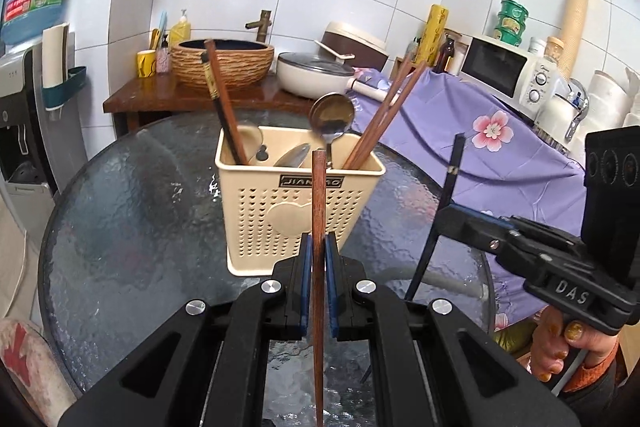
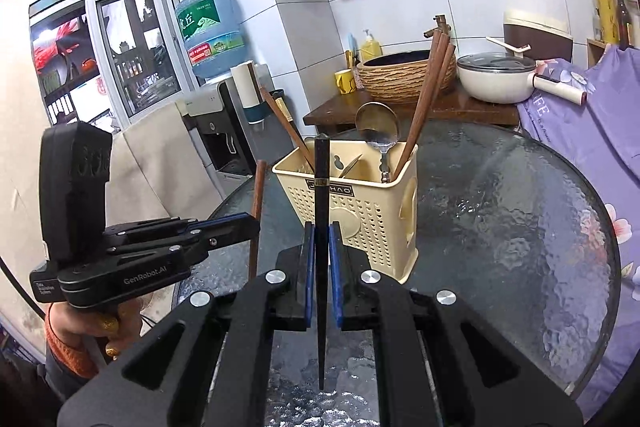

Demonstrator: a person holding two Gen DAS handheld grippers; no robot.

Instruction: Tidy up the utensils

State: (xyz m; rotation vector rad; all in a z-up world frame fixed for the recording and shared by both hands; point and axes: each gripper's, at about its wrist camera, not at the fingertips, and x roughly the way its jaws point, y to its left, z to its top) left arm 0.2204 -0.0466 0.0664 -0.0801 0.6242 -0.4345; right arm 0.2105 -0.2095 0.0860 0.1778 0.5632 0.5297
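The cream holder (image 1: 300, 199) stands upright at the centre of the left wrist frame on the round glass desk (image 1: 132, 211). In it, dark chopsticks (image 1: 222, 103) lean to the upper left, a brown bunch (image 1: 384, 115) leans to the upper right, and a spoon (image 1: 332, 119) stands bowl-up between them, with a second spoon bowl (image 1: 294, 155) low inside.

The left gripper (image 1: 316, 247) fills the lower centre of that frame, its jaws pinching a brown chopstick (image 1: 319, 211) that runs straight up the frame, blunt end level with the holder's rim, point at the bottom edge.

In the right wrist frame the right gripper (image 2: 321, 235) sits lower centre, jaws pinching a black chopstick (image 2: 321, 187) held the same way, thick end up before the holder (image 2: 356, 211). At that frame's left the left gripper appears side-on with its brown chopstick (image 2: 257, 195) upright.

At the right edge of the left wrist frame the right gripper (image 1: 448, 219) shows with the black chopstick (image 1: 448, 187), a hand (image 1: 560, 347) below it.

Behind the desk: a woven basin (image 1: 224, 61), a white pot (image 1: 316, 73), a microwave (image 1: 508, 71) and purple cloth (image 1: 500, 155).
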